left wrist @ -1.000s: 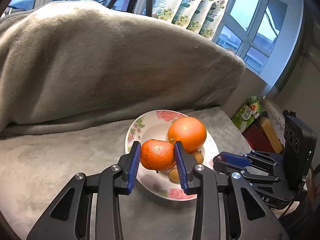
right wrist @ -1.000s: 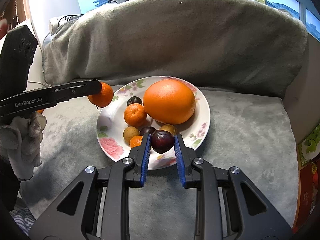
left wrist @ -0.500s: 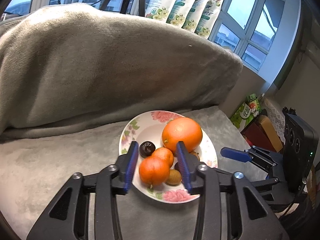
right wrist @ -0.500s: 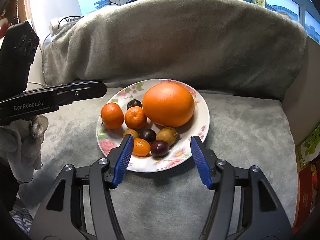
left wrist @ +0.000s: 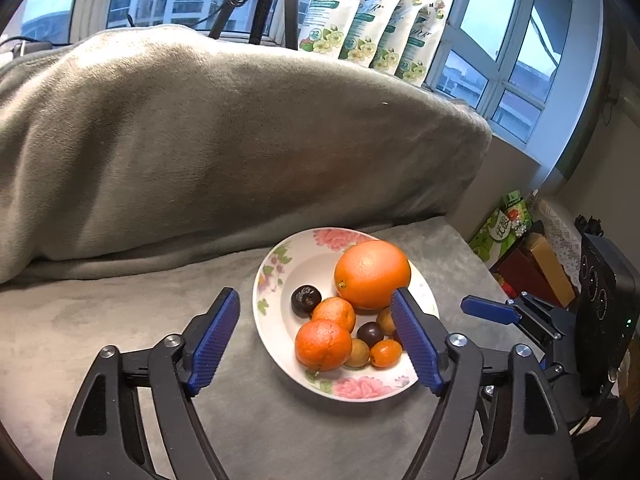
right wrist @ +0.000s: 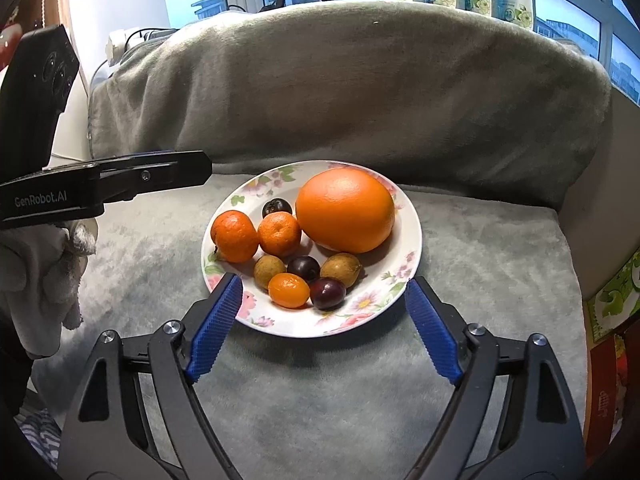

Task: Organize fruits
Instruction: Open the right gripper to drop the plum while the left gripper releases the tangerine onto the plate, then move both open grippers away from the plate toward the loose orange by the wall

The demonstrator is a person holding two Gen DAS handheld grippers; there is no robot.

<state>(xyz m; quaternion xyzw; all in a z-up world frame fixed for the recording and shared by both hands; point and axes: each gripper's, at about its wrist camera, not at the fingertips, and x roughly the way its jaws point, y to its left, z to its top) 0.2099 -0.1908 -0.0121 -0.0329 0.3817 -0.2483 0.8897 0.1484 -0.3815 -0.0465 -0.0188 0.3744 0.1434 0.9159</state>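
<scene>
Fingers of the left gripper (left wrist: 316, 340) are seen spread wide, having just been opening; a mandarin (left wrist: 323, 345) lies between them on the plate (left wrist: 276, 326) but is not pressed by the blue pads. The right gripper (right wrist: 325, 318) has also just been opening, and its fingers stand apart at the near rim of the plate, with nothing gripped; a dark plum (right wrist: 328, 293) lies free just beyond them.

The plate is placed on a seat covered with a grey plush blanket (right wrist: 320, 392), which is also draped over the backrest (left wrist: 200, 140). Behind it a window (left wrist: 516, 40) with city buildings is seen, and flowered pouches (left wrist: 372, 20) are lined on the sill. Coloured boxes (left wrist: 532, 264) are stacked at the right of the seat.

All fruits are gathered on the plate. The large orange (right wrist: 346, 210) is set at the far right side, with its long axis running across the right wrist view from left to right. Beside it a second mandarin (right wrist: 279, 234), another dark plum (right wrist: 277, 208), a third plum (right wrist: 303, 268), two brownish fruits (right wrist: 270, 272) and a small oval kumquat (right wrist: 289, 290) are packed together; the long axis of the kumquat also lies across the view.

In the left wrist view the right finger covers some of the small fruits. A gloved hand (right wrist: 44, 276) is cut off at the left edge, and the kind of the brownish fruits cannot be told
</scene>
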